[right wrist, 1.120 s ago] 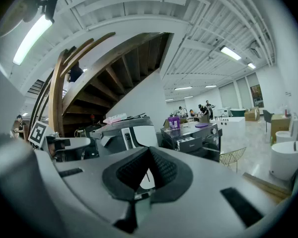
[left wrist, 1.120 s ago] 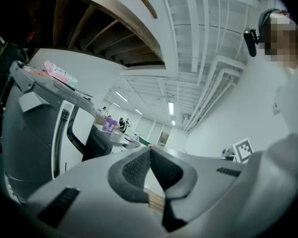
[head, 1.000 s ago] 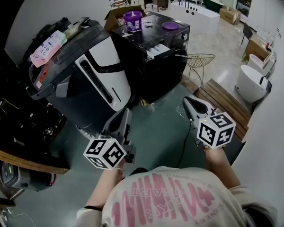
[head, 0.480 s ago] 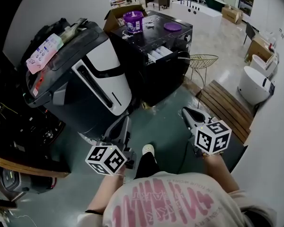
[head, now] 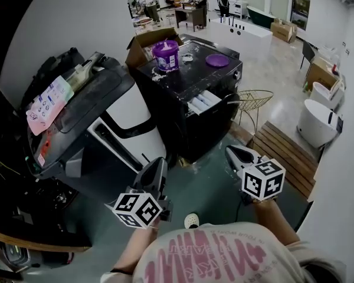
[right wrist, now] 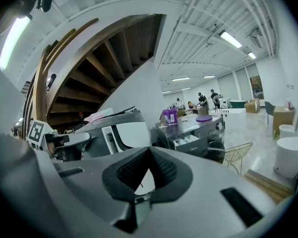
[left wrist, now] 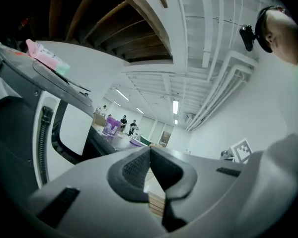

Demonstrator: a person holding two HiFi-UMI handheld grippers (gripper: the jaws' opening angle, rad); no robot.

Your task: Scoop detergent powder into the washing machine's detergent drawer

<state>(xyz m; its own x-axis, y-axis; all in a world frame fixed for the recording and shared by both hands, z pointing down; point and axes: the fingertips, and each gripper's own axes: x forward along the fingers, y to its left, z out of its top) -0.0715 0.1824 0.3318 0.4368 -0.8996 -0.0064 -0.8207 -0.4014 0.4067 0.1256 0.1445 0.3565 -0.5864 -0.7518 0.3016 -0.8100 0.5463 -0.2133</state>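
**Observed:** The left gripper [head: 157, 164] and right gripper [head: 232, 152] are both held low in front of the person. Each has its jaws pressed together with nothing between them.

**Task items:** All stand well ahead of both sets of jaw tips.
- The black washing machine [head: 183, 108] has its detergent drawer [head: 202, 103] pulled out at the front.
- The purple detergent tub [head: 166, 55] sits on top of the machine.
- The tub's purple lid [head: 217, 60] lies apart from it on the same top.
- No scoop can be made out from here.

**Assessment:** Scooping has not begun, and the step in hand is the approach.

**Recommended:**
- Close in until the tub and drawer lie just ahead of the jaws.
- Part one pair of jaws before reaching into the tub.
- Keep the other gripper free to steady the tub.
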